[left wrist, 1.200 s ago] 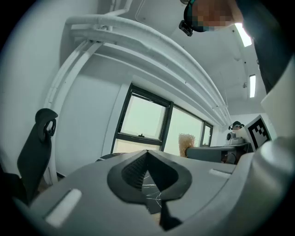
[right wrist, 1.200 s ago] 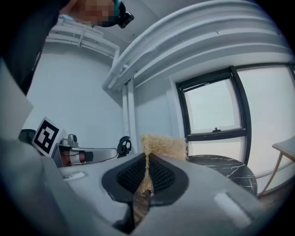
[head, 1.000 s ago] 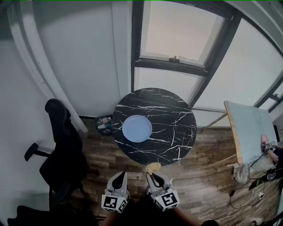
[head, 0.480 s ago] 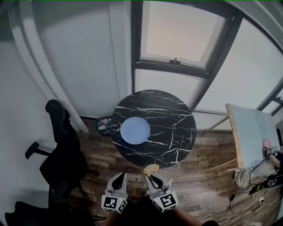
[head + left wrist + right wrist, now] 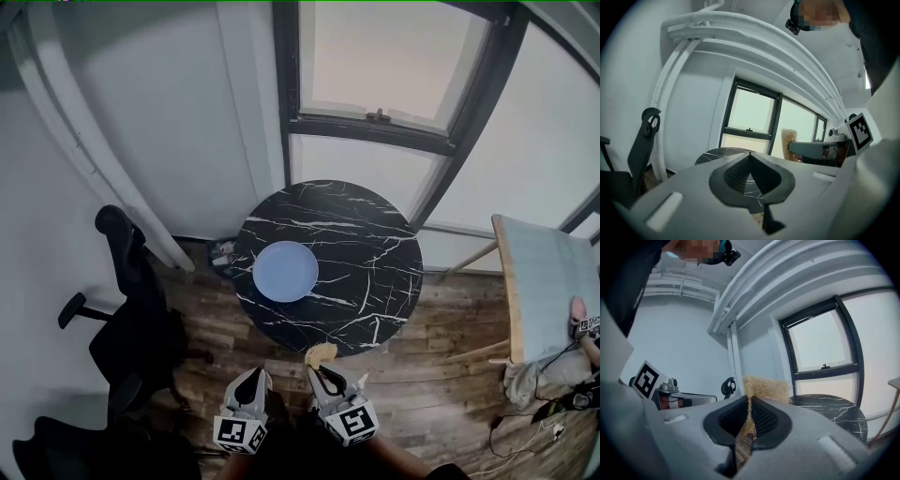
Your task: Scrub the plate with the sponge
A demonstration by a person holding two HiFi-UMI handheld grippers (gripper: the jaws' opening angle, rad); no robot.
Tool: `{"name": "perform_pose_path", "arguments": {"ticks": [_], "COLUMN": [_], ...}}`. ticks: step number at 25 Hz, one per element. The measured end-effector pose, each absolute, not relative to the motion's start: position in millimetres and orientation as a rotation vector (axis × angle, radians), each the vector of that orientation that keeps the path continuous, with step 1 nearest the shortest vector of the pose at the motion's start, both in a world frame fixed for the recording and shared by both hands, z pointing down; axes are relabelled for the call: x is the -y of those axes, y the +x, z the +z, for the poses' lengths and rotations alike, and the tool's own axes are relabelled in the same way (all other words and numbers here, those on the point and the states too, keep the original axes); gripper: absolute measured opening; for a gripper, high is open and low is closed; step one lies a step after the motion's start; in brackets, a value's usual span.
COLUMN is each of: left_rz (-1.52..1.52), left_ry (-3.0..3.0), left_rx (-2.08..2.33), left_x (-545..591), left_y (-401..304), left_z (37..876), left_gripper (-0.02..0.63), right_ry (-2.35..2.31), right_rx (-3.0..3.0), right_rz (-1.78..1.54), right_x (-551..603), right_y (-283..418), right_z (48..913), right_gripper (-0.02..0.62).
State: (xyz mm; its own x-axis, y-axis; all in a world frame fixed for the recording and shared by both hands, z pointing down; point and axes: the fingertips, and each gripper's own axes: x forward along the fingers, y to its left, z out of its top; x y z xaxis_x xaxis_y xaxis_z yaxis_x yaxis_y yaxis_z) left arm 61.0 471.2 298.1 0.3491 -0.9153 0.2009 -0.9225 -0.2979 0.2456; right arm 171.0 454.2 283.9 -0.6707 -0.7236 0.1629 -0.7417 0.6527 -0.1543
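A round black marble tabletop (image 5: 366,281) stands on a wooden plank floor (image 5: 441,366) below a dark-framed window (image 5: 384,66). A black office chair (image 5: 141,328) sits to its left, near the white wall. A pale rectangular table (image 5: 548,281) stands at the right, with cables (image 5: 553,412) on the floor beside it.

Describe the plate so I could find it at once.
Under the big window stands a round black table with white veins. The plate lies on its left half. It is the only thing on the table: a plain, pale blue disc.
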Motion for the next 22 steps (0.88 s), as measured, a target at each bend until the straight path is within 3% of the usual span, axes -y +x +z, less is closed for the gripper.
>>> {"name": "perform_pose_path", "arguments": {"ticks": [22], "left_rz": [0.152], "left_ry": [2.202], "left_rx": [1.38], "left_x": [-242.8], "left_y": [-38.6], "left_z": [381.2], "left_gripper": [0.002], "right_ry": [1.287], "right_rx": [2.592], "right_rz": [0.332], "right_x": [-255.6], "right_y": [71.5], "right_z": [334.4], "right_gripper": [0.021]}}
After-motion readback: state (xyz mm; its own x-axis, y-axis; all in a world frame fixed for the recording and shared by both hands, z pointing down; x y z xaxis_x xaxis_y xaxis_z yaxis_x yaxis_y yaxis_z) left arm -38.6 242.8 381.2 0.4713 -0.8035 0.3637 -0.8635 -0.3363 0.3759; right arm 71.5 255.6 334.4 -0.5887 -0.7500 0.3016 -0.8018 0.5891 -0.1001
